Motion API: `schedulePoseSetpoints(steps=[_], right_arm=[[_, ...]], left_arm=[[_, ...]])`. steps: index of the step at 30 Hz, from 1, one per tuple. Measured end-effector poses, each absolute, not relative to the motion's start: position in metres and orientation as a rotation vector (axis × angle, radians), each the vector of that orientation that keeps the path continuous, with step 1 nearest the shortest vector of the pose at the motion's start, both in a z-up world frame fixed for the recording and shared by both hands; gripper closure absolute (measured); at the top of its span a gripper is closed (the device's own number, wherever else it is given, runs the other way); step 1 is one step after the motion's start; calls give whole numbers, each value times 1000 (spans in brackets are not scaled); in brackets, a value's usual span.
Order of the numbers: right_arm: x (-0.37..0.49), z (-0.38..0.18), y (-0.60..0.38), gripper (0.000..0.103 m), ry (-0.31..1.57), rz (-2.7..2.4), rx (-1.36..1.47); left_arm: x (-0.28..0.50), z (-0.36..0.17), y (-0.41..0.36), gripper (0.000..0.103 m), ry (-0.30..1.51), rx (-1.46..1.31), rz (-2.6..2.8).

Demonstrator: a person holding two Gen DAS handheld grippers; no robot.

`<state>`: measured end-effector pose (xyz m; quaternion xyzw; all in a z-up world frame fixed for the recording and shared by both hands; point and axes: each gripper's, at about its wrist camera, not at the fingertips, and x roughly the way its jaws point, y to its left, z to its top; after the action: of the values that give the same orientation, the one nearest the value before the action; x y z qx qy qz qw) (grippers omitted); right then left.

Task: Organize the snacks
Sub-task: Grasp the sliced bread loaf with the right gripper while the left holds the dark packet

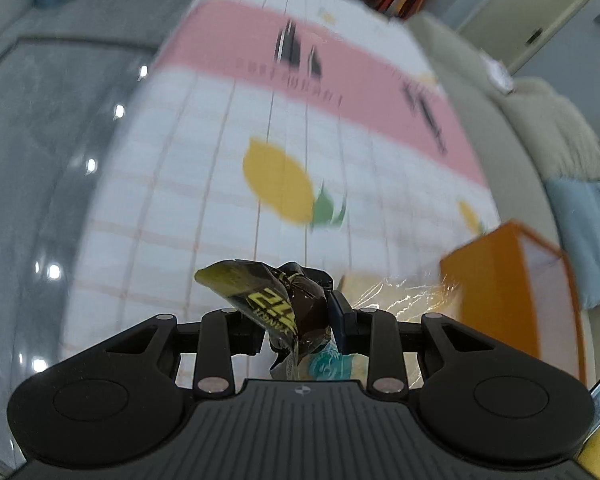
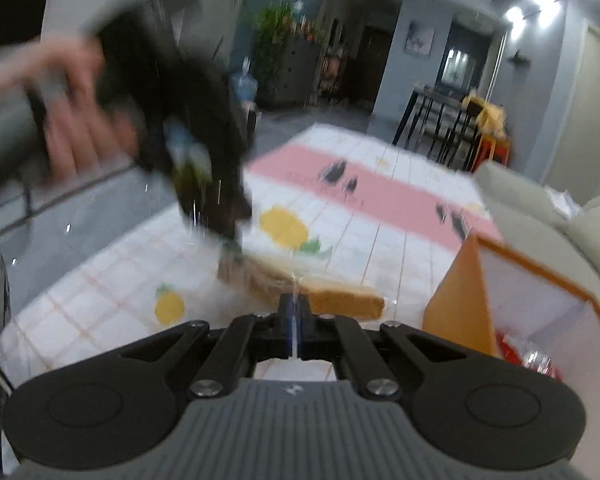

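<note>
Black jaws of the left gripper (image 1: 296, 322) are clamped on a dark snack wrapper (image 1: 284, 304) with yellow lettering, held above the cloth. Over on the other side, the right gripper (image 2: 295, 318) is pinched fully together on a thin edge of clear film from the wrapped bread slice (image 2: 332, 298), which lies on the lemon-print tablecloth (image 2: 340, 216). Just beside the bread stands an orange box (image 2: 460, 308), open, red packets inside.

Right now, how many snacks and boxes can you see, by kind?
Dark snack packet, in the left gripper: 1
Wrapped bread slice, plastic pinched by the right gripper: 1
Red packet in the box: 1
Orange box: 1
Total: 4
</note>
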<state>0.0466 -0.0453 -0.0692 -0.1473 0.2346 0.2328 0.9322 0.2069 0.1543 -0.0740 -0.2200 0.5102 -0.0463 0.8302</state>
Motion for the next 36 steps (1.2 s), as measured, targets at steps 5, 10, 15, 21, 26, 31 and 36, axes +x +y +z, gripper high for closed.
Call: schedulePoseSetpoints(steps=[5,10,15,21,26,31,36], right_arm=[[51,-53,-47,103,425,483,-241],[69,-66,-56,103,491,559,-27],[88,-82,-75,57,564,608,230],[117,-97,-66,14,687,592,246],[140,-105,-22,21,711,584,35],[133,-115,-13,36,680,582,-96],[130,-125,-22,66,663,569,-131]], left_arm=[[201,-88,136,67,1140,-465,-138],[202,-108,136,67,1206,-469,-91],[199,-119,152,67,1239,-546,-77],[197,-117,161,67,1228,-562,-64],[196,-112,160,67,1210,-536,-55],[197,-112,158,67,1208,-527,-79],[196,-106,160,67,1191,-511,-101]])
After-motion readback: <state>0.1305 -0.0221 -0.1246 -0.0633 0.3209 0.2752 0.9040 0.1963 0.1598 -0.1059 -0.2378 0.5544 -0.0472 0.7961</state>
